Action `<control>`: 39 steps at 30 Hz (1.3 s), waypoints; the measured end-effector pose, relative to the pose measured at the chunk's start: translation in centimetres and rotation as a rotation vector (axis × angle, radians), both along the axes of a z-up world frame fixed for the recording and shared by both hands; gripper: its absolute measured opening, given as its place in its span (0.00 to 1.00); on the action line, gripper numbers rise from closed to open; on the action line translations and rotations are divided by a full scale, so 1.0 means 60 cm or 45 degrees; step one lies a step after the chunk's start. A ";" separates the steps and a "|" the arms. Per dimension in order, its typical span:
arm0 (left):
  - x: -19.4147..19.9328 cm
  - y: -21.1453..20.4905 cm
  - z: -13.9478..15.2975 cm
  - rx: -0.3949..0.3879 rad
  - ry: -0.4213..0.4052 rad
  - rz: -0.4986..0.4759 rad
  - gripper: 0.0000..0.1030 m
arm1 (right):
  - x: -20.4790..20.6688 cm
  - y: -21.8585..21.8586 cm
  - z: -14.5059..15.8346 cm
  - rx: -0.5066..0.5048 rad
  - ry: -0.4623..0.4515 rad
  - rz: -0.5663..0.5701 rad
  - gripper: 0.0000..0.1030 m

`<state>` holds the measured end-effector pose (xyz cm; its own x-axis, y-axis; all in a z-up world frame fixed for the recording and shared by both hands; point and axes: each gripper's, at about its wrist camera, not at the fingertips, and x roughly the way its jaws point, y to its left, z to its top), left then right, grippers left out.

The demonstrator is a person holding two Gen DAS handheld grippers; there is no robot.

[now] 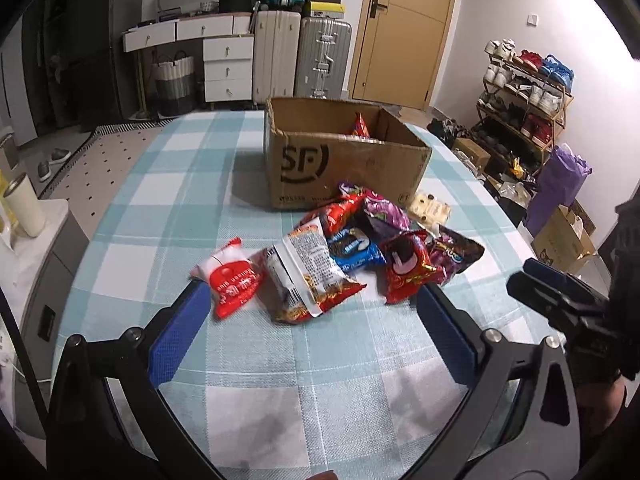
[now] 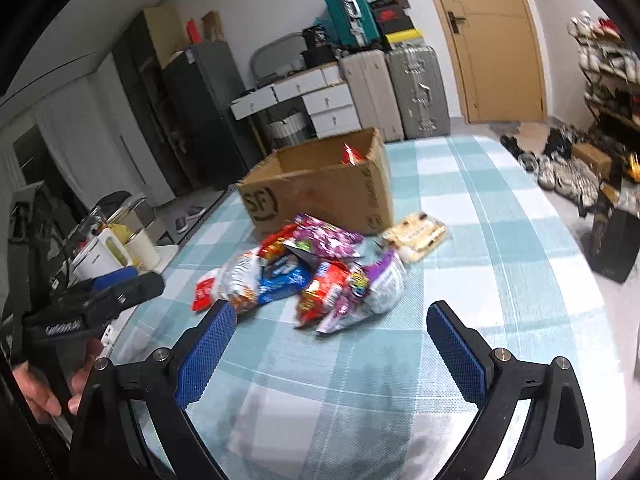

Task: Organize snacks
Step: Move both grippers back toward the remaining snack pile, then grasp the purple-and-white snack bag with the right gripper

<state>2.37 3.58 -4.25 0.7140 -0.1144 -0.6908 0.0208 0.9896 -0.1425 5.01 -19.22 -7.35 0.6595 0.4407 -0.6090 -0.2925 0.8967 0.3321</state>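
A pile of snack packets [image 1: 340,256] lies on the checked tablecloth in front of an open cardboard box [image 1: 340,160] marked SF. The pile holds a red and white packet [image 1: 230,280], a blue cookie packet [image 1: 354,250], red packets, purple packets and a pale biscuit pack [image 1: 428,210]. One red packet [image 1: 361,126] stands inside the box. My left gripper [image 1: 316,312] is open and empty, just short of the pile. My right gripper [image 2: 328,320] is open and empty, near the pile [image 2: 304,272] in front of the box [image 2: 320,188].
The table [image 1: 280,380] carries a blue and white checked cloth. A side counter with a cup [image 1: 26,210] stands left of it. Suitcases, white drawers and a door are at the back; a shoe rack [image 1: 524,96] is on the right.
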 end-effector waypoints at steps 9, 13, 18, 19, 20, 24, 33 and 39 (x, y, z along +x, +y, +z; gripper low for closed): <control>0.042 0.006 -0.052 -0.033 0.064 -0.001 0.99 | 0.064 -0.007 -0.049 0.014 0.103 -0.034 0.95; 0.066 0.013 -0.077 -0.057 0.101 0.005 0.99 | 0.093 -0.003 -0.069 0.002 0.149 -0.036 0.95; 0.083 0.024 -0.100 -0.076 0.126 0.024 0.99 | 0.126 -0.003 -0.092 -0.007 0.204 -0.057 0.94; 0.088 0.027 -0.105 -0.081 0.135 0.026 0.99 | 0.131 -0.002 -0.094 -0.011 0.213 -0.058 0.93; 0.089 0.029 -0.110 -0.084 0.141 0.028 0.99 | 0.137 -0.001 -0.098 -0.016 0.224 -0.058 0.90; 0.105 0.039 -0.127 -0.104 0.164 0.046 0.99 | 0.156 0.006 -0.114 -0.029 0.267 -0.047 0.79; 0.130 0.056 -0.153 -0.135 0.189 0.068 0.99 | 0.178 0.026 -0.121 -0.043 0.267 -0.002 0.57; 0.136 0.067 -0.164 -0.144 0.206 0.073 0.99 | 0.176 0.029 -0.125 0.001 0.272 0.048 0.43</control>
<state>10.51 7.59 -14.07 0.6023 -0.1602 -0.7820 -0.0674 0.9659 -0.2498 15.56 -17.48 -14.85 0.4986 0.4629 -0.7328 -0.2485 0.8863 0.3908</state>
